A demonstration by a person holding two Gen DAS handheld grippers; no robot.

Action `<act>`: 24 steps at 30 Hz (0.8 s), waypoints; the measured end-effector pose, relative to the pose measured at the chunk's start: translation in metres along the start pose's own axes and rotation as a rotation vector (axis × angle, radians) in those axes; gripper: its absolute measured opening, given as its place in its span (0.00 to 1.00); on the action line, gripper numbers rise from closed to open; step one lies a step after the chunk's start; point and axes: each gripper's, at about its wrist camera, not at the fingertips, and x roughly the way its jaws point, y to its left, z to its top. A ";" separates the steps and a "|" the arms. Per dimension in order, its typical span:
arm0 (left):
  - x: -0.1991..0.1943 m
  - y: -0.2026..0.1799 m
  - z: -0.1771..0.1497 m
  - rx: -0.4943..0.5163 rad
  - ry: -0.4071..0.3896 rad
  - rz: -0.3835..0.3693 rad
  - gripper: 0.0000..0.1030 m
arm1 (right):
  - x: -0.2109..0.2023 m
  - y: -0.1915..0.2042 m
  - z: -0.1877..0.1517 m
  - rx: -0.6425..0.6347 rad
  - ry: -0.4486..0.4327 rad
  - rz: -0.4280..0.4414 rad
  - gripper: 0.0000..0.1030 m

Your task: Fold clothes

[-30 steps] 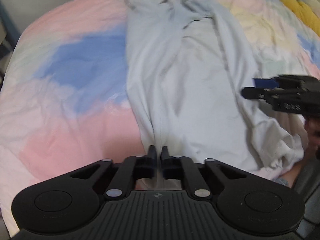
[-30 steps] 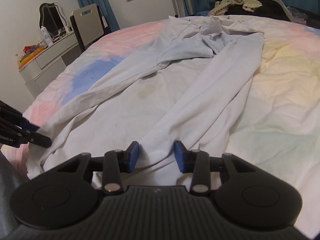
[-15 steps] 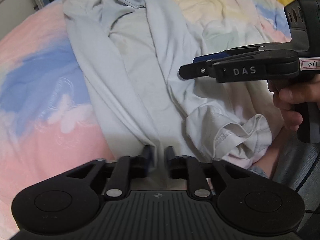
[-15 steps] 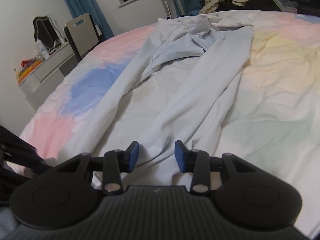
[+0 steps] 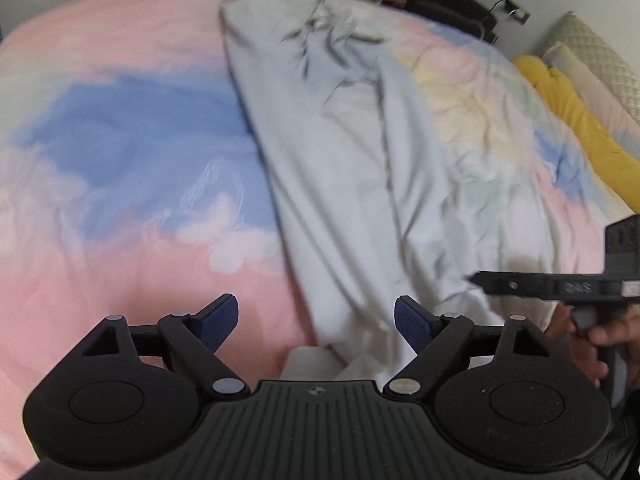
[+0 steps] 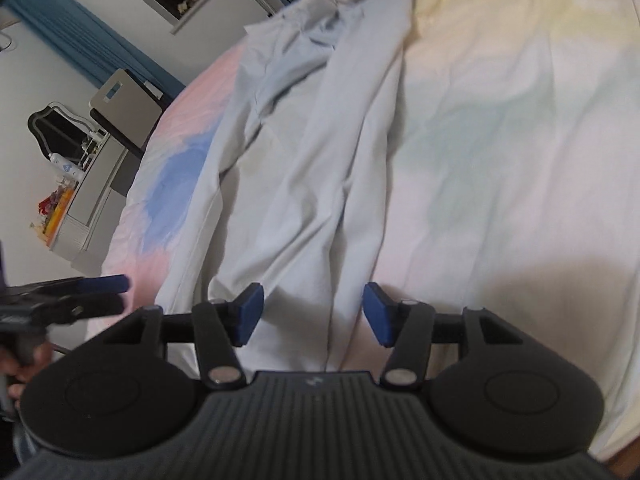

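Observation:
A pair of light grey trousers (image 5: 344, 184) lies lengthwise on the bed, waist at the far end, legs running toward me; it also shows in the right wrist view (image 6: 304, 168). My left gripper (image 5: 316, 322) is open, its blue pads apart over the near end of one leg, holding nothing. My right gripper (image 6: 314, 312) is open too, pads either side of the other leg's hem without gripping it. Each gripper shows in the other's view, the right one at the right edge (image 5: 552, 286), the left one at the left edge (image 6: 68, 292).
The bed has a pastel pink, blue and yellow cover (image 5: 132, 148). A yellow blanket and quilted pillows (image 5: 576, 120) lie at the far right. A dresser with a mirror (image 6: 76, 184) and a chair (image 6: 124, 108) stand left of the bed. Dark clothes are piled beyond the bed.
My left gripper was shut on the trouser leg's end and has opened, letting it go. The right gripper has opened wider. The trouser legs now lie closer together.

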 end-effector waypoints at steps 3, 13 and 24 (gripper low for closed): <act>0.020 -0.003 -0.002 0.030 0.102 -0.006 0.83 | 0.009 0.007 -0.012 0.001 0.078 0.002 0.55; 0.039 -0.033 -0.024 0.105 0.294 -0.061 0.56 | 0.009 0.042 -0.034 -0.130 0.121 -0.047 0.29; -0.075 -0.023 -0.026 -0.100 -0.036 -0.205 0.08 | -0.095 0.032 0.002 -0.093 -0.100 0.036 0.11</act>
